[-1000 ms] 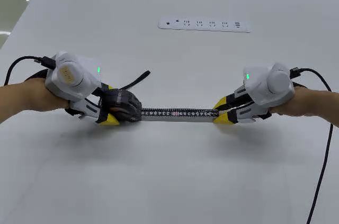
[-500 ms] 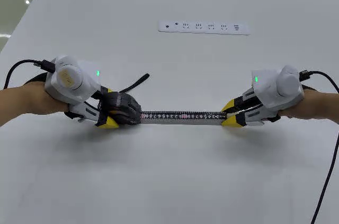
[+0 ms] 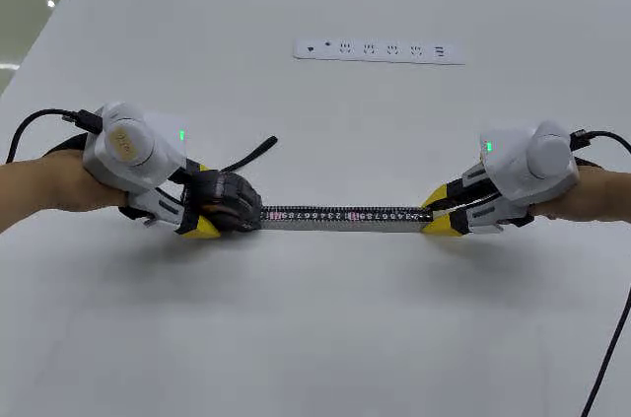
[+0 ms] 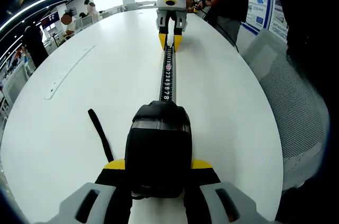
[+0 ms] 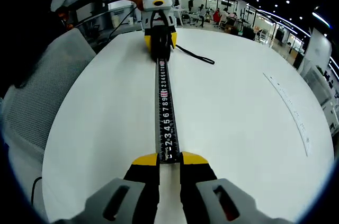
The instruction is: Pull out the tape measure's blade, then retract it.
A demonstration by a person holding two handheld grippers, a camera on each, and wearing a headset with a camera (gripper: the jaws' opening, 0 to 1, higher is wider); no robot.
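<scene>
The black tape measure case (image 3: pixel 229 206) rests on the white table, and my left gripper (image 3: pixel 209 216) is shut on it; the same case (image 4: pixel 159 147) sits between that gripper's yellow-tipped jaws. The blade (image 3: pixel 345 216) stretches flat to the right, numbers up. My right gripper (image 3: pixel 441 212) is shut on the blade's end (image 5: pixel 168 155). In the right gripper view the blade (image 5: pixel 164 105) runs away to the case (image 5: pixel 159 44) and the left gripper. In the left gripper view the blade (image 4: pixel 167 73) runs to the right gripper (image 4: pixel 170 40).
A white power strip (image 3: pixel 379 49) lies further back on the table (image 3: pixel 315 338). The case's black wrist strap (image 3: pixel 254 152) trails behind it. Cables run from both grippers, one down the right edge (image 3: pixel 609 348). Chairs and people stand beyond the table in the gripper views.
My right gripper has moved to the right with the blade's end, so more blade is out of the case. The left gripper and the case have stayed put.
</scene>
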